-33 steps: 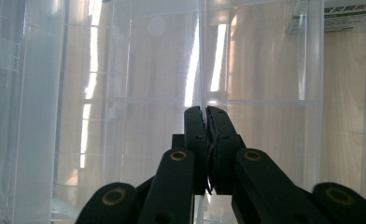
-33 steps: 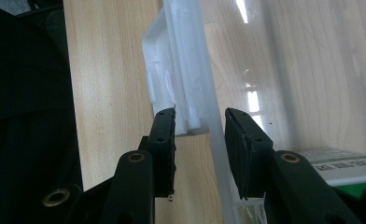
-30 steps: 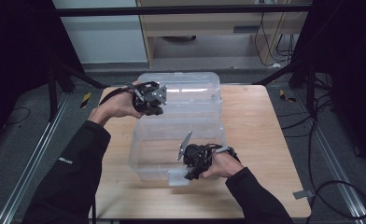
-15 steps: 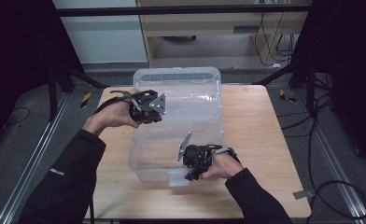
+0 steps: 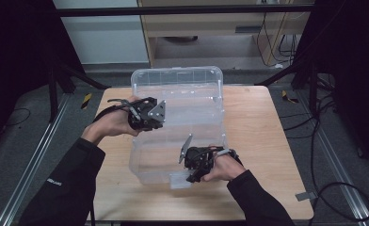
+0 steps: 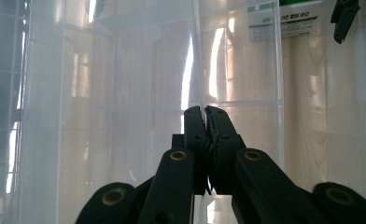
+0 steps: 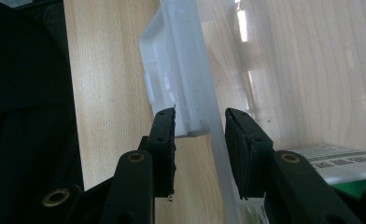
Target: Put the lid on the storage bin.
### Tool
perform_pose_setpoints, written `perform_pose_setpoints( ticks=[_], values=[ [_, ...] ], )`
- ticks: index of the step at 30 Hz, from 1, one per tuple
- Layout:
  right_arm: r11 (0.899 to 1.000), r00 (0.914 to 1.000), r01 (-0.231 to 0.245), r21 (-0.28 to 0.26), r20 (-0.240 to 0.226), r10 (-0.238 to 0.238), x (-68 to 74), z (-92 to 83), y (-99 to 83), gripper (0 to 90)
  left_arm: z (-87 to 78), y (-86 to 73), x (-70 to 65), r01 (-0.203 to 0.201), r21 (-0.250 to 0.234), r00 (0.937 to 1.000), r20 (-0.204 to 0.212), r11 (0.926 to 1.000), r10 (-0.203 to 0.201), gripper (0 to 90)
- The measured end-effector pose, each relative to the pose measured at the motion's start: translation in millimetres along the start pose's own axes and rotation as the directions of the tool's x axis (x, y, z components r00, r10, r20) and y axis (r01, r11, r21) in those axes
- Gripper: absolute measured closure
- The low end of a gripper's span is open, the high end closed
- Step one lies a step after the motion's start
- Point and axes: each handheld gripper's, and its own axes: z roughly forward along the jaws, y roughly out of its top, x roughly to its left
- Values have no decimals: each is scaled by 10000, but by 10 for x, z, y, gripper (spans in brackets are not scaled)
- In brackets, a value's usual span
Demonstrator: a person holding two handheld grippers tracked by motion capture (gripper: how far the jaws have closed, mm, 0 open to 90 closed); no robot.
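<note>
A clear plastic box (image 5: 175,127) sits in the middle of a wooden table (image 5: 262,141), its far end reaching the table's back edge. The left gripper (image 5: 155,114) is held at the box's left long side, and in the left gripper view its two black jaws are pressed together on a thin clear wall of the box (image 6: 125,93) (the edge runs straight up from between the tips). The left hand (image 5: 114,122) grips the tool from outside the box. The right gripper (image 5: 188,162) is at the box's near end, held by the right hand (image 5: 225,167). In the right gripper view its jaws are spread, standing either side of the box's near wall, with the white latch (image 7: 174,70) at the rim just beyond the jaw on the left and a printed label (image 7: 340,161) showing through the plastic by the other jaw. Through the clear plastic the wood grain of the table (image 7: 106,70) is plain to see.
</note>
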Motion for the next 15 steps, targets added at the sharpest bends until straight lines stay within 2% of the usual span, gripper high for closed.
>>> perform_pose_setpoints(
  ticks=[8, 10, 15],
  values=[
    [10000, 10000, -21, 50, 9, 21, 6, 0, 7, 642, -19, -17, -102, 129, -140, 9999, 97, 9998, -127, 877],
    [10000, 10000, -16, 31, -28, 16, 6, 0, 6, 642, -23, -18, -113, 34, -135, 10000, 89, 9999, -33, 877],
    [10000, 10000, -25, -78, -65, 24, 4, 0, -1, 641, -26, -42, -159, 257, -250, 9995, 202, 9994, -252, 876]
  ],
)
